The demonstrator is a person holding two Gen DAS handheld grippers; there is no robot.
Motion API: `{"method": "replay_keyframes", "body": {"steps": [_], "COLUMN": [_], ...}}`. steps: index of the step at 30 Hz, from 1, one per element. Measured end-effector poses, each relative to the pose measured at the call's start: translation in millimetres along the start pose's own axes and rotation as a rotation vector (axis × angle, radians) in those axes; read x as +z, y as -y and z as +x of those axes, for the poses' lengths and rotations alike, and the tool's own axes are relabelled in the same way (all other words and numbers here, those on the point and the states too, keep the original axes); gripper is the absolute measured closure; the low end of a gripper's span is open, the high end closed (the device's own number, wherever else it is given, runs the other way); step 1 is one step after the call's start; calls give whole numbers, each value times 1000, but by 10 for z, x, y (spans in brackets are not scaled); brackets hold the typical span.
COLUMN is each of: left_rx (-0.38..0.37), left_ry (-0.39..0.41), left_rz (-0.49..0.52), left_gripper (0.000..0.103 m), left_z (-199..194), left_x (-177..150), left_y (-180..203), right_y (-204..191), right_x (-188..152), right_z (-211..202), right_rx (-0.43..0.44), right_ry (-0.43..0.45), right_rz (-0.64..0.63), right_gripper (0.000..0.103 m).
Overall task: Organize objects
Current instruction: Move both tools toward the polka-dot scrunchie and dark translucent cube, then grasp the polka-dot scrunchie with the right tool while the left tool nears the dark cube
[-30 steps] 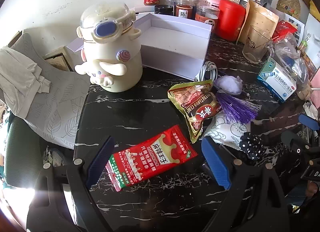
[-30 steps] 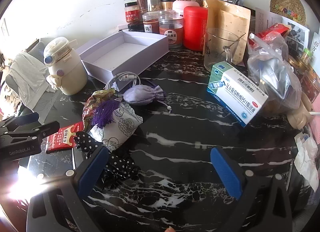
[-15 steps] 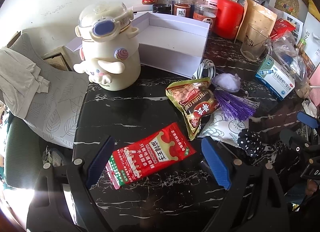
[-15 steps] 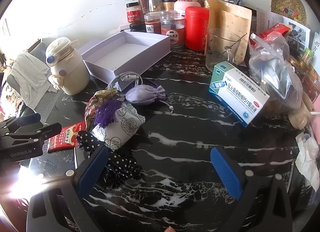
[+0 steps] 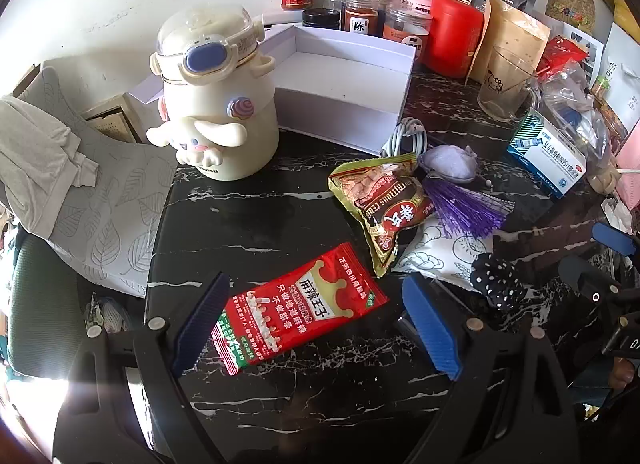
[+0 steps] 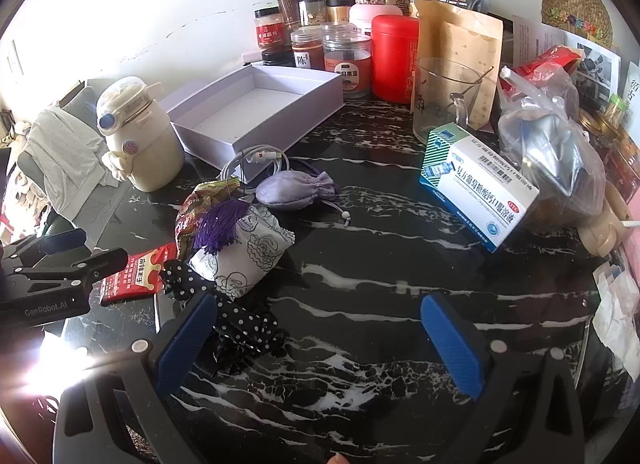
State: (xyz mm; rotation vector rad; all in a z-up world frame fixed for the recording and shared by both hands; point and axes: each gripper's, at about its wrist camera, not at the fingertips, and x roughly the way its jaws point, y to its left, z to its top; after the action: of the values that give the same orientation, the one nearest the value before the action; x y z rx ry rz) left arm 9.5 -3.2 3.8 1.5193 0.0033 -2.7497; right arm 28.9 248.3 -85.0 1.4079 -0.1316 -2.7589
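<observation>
Left claw (image 5: 316, 320) spread wide over red snack packet (image 5: 298, 310) — right claw (image 6: 320, 344) released, holding nothing

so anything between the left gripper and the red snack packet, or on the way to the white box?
Nothing blocks the left gripper: the red snack packet lies flat between its open fingers. Toward the white box, bare tabletop; the cream bottle stands left, the gold snack bag right.

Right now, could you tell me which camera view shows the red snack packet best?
The left wrist view: the red snack packet lies whole and readable on the black table between the open left gripper fingers. In the right wrist view only part of it shows, behind the left gripper.
</observation>
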Motion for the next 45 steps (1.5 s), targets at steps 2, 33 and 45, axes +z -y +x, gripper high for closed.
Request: {"method": "replay_keyframes", "body": {"steps": [2, 33, 45], "left_rx": [-1, 6, -14], "left_ry": [-1, 7, -56], "left_rz": [1, -1, -38], "left_gripper": [15, 15, 15], "left_z": [-3, -237, -103], "left_x": [3, -324, -505], "left_y": [2, 51, -4], "right_y": [-2, -110, -186], "right_x": [1, -238, -343], "right_z": [-1, -168, -58], "right_rx": [0, 42, 90], "right_ry": [0, 19, -10], "right_rz": [1, -39, -63], "right_gripper": [1, 1, 1]}}
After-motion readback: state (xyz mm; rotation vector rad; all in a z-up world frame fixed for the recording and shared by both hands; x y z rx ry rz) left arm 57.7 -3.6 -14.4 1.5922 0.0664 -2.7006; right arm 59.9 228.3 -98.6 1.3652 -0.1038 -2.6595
